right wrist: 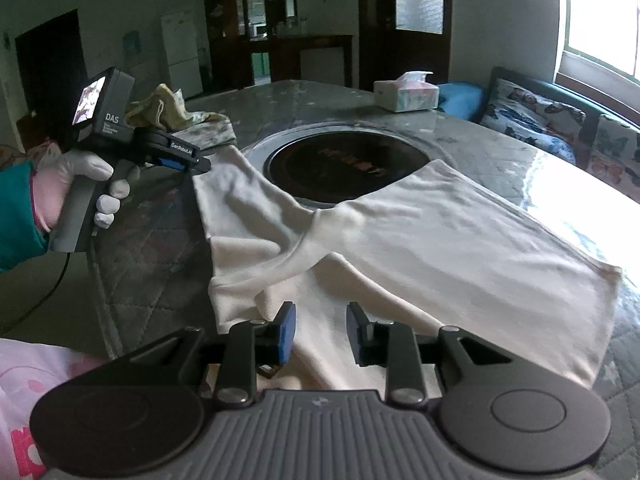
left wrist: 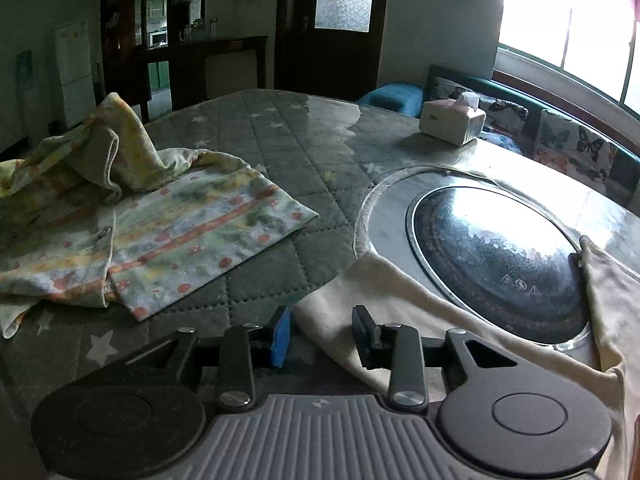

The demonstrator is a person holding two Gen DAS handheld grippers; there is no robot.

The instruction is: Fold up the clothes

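A cream garment [right wrist: 420, 236] lies spread on the table, partly over the round cooktop [right wrist: 348, 168]. In the left wrist view its edge [left wrist: 360, 292] runs between the jaws. My left gripper [left wrist: 322, 332] is open at the garment's left edge, jaws either side of the cloth; it also shows in the right wrist view [right wrist: 200, 164], at the garment's far left corner. My right gripper [right wrist: 320, 332] is open, low over the garment's near edge. A floral patterned garment [left wrist: 132, 232] lies crumpled at the left.
A tissue box [left wrist: 452, 120] stands at the table's far side. The round glass cooktop [left wrist: 500, 256] is set into the table's middle. A quilted grey cover [left wrist: 280, 152] tops the table. A sofa with butterfly cushions [left wrist: 568, 144] runs under the window.
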